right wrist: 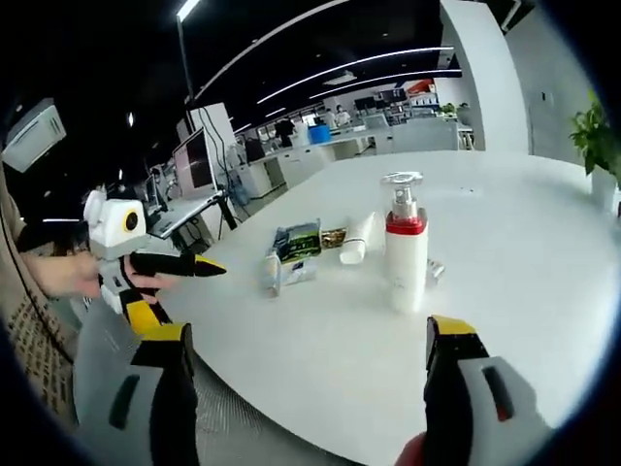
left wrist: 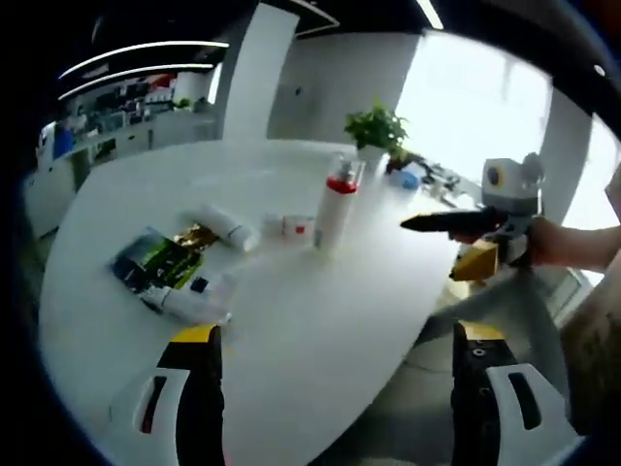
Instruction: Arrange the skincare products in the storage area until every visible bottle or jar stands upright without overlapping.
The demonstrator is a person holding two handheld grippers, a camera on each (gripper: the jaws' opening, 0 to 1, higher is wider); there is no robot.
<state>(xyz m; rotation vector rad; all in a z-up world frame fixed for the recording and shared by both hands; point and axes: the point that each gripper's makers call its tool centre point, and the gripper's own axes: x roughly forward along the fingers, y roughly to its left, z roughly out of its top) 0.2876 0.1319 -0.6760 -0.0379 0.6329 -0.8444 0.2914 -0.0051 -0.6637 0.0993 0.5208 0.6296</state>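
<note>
A white pump bottle (left wrist: 335, 209) (right wrist: 406, 248) with a red collar stands upright on the white table (left wrist: 291, 349) (right wrist: 524, 223). A white tube (left wrist: 225, 225) (right wrist: 356, 238) lies flat beside a green packet (left wrist: 155, 260) (right wrist: 299, 240). Another white bottle (left wrist: 189, 301) (right wrist: 272, 275) lies on its side nearer the table edge. A small white jar with a red mark (left wrist: 291, 226) sits next to the pump bottle. My left gripper (left wrist: 337, 333) (right wrist: 175, 264) is open and empty, short of the table edge. My right gripper (right wrist: 306, 335) (left wrist: 456, 223) is also open and empty, off the table's side.
A potted plant (left wrist: 376, 128) (right wrist: 597, 136) stands at the far side of the table, with small clutter (left wrist: 412, 178) near it. A gold packet (left wrist: 197, 235) lies by the green one. Desks and monitors (right wrist: 199, 165) fill the office behind. A person's hand (right wrist: 58, 274) holds the left gripper.
</note>
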